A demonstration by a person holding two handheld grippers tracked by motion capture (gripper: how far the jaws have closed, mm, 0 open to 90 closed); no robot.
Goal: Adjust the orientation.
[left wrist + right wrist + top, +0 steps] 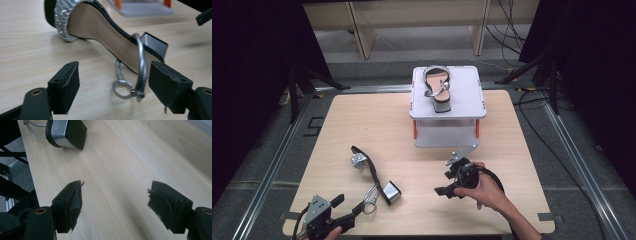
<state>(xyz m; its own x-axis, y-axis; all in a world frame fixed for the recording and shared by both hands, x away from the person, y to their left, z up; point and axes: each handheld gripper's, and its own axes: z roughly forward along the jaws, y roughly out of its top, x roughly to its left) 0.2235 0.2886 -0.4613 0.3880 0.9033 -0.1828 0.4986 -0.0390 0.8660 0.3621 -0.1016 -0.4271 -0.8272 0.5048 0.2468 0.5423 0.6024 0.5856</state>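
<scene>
A wooden worktop (pixel 422 150) seen from above, described from left to right. At the near left corner, the left tool (pixel 343 212) lies low and nearly level, held in a hand at the bottom edge and pointing toward a heeled sandal (pixel 371 172) lying on its side. In the left gripper view the jaws stand wide apart with nothing pressed between them. The sandal's silver ankle strap (pixel 141 67) and buckle ring (pixel 122 88) lie between the pads but untouched. The jewelled toe band (pixel 62 20) sits farther off, and the block heel (pixel 155 45) lies just beyond the strap.

At the middle back, a white box (pixel 462 85) carries the matching sandal (pixel 438 87), flat on the lid.

To the right, the right tool (pixel 443 191) is gripped in a hand, forearm entering from the bottom edge, jaws aimed left across the bare wood toward the lying sandal's heel. Its jaws are partly open and empty.

The step seems to be picking up the lying sandal. It would go best by closing on the firm sole or heel rather than the loose strap, which could slip or swing.
</scene>
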